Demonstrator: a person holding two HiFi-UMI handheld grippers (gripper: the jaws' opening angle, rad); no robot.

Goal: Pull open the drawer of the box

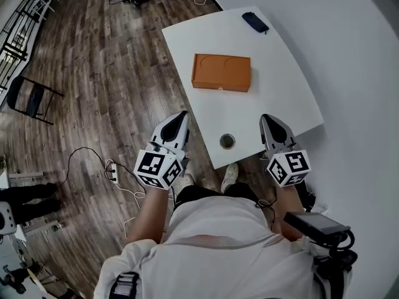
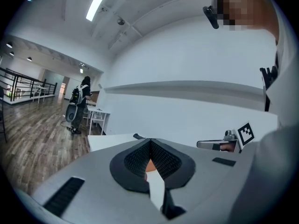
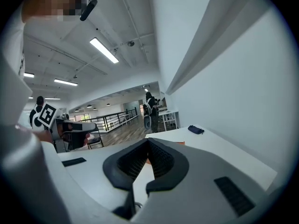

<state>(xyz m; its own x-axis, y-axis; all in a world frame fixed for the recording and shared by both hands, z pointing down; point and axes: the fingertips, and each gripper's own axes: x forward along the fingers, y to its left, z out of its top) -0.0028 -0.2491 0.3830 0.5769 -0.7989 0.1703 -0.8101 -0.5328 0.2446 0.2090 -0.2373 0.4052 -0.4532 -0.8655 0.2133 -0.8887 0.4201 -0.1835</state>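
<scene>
The orange box [image 1: 221, 72] lies flat in the middle of the white table [image 1: 293, 92]; a small pale knob [image 1: 220, 88] shows on its near side. Both grippers hover short of the table's near edge, well apart from the box. My left gripper [image 1: 182, 114] is off the table's left corner, shut with nothing held. My right gripper [image 1: 267, 118] is over the near edge, its jaws also shut and empty. In the left gripper view a sliver of the orange box [image 2: 149, 165] shows below the closed pads [image 2: 161, 157]. In the right gripper view an orange box edge [image 3: 180, 143] peeks beyond the pads.
A dark pouch [image 1: 255, 22] lies at the table's far end. A small round cup [image 1: 227, 141] stands near the front edge between the grippers. On the wooden floor to the left are a folding chair [image 1: 28, 98] and a power strip with cable [image 1: 112, 170]. A white wall runs along the right.
</scene>
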